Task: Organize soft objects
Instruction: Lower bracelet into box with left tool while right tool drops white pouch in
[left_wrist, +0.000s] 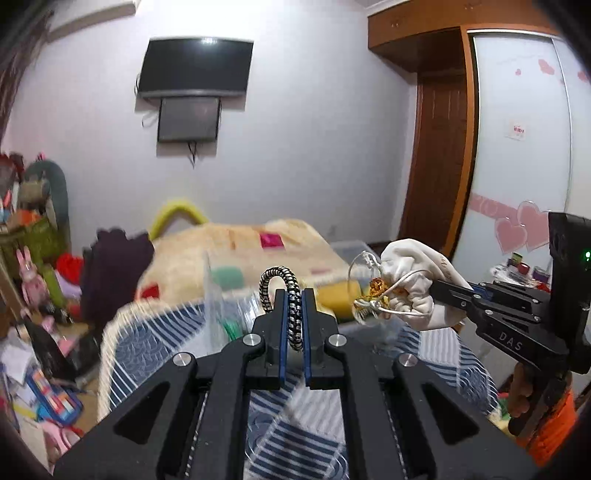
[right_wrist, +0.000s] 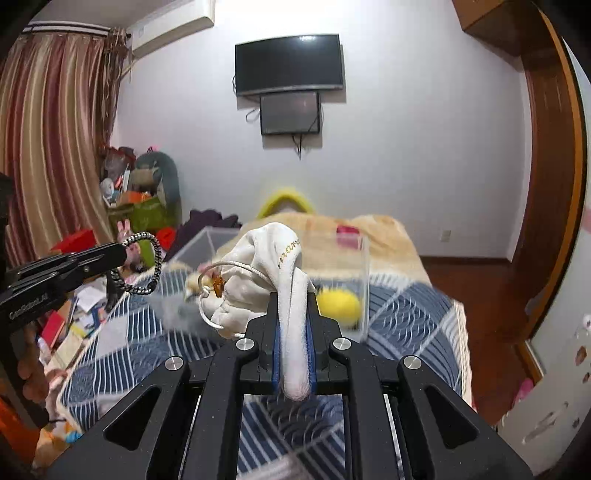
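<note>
Left wrist view: the left gripper (left_wrist: 294, 317) is clamped on a black-and-silver braided cord loop (left_wrist: 282, 295), which arches out at 12 o'clock past the fingertips. At 3 o'clock the right gripper (right_wrist: 294, 332) pinches a white drawstring pouch (right_wrist: 273, 266), bunched at 11 o'clock of its fingers. Both hang above the quilt (right_wrist: 402, 314); best carry them low to the clear plastic bin (right_wrist: 364, 280), grips firm.

Each fisheye camera sits just behind its own hand-held gripper, whose fingers fill the lower centre of the frame at very close range. Both views face along the bed (left_wrist: 177, 339) toward the far wall and its television (left_wrist: 194, 66). The left view catches the right hand-held gripper (left_wrist: 439, 288) at its right edge; the right view catches the left hand-held gripper (right_wrist: 118, 251) at its left edge.
</note>
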